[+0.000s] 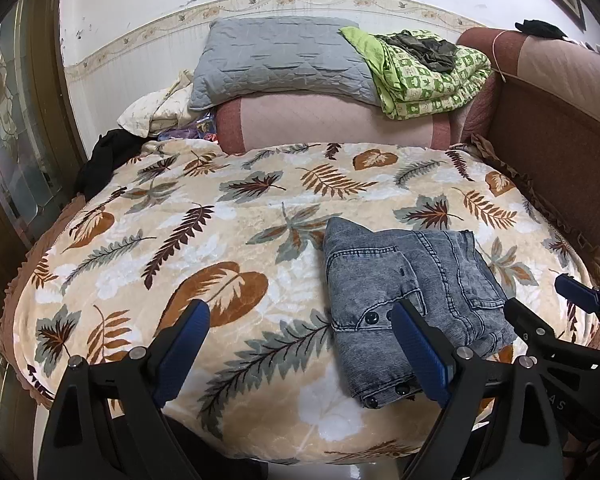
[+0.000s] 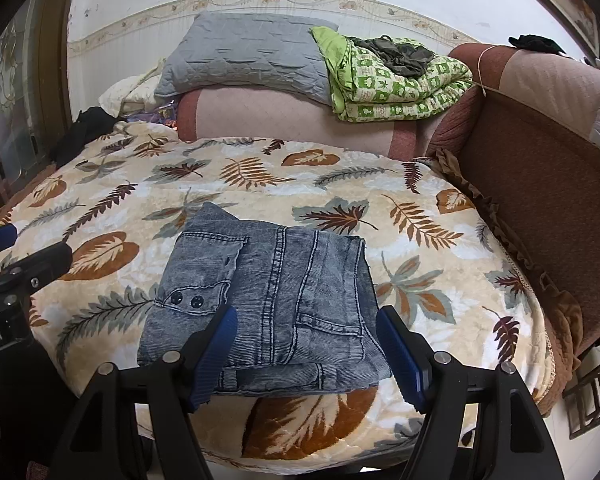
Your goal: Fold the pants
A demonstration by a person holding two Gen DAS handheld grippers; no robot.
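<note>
Both jaws of the left gripper [image 1: 300, 344] and the right gripper [image 2: 308, 352] are being held wide apart, with nothing being clasped. The folded pants [image 2: 268, 304] are lying on the leaf-print blanket [image 2: 100, 200], just ahead of the right gripper. Part of a label, "oot.AI", is being shown on the left gripper's body.

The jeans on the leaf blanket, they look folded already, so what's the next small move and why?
Probably just draw both grippers back. The jeans lie as a compact folded bundle on the blanket, and the left gripper and right gripper both stand open, holding nothing. At most, tidy the loose flap at the far left corner.
</note>
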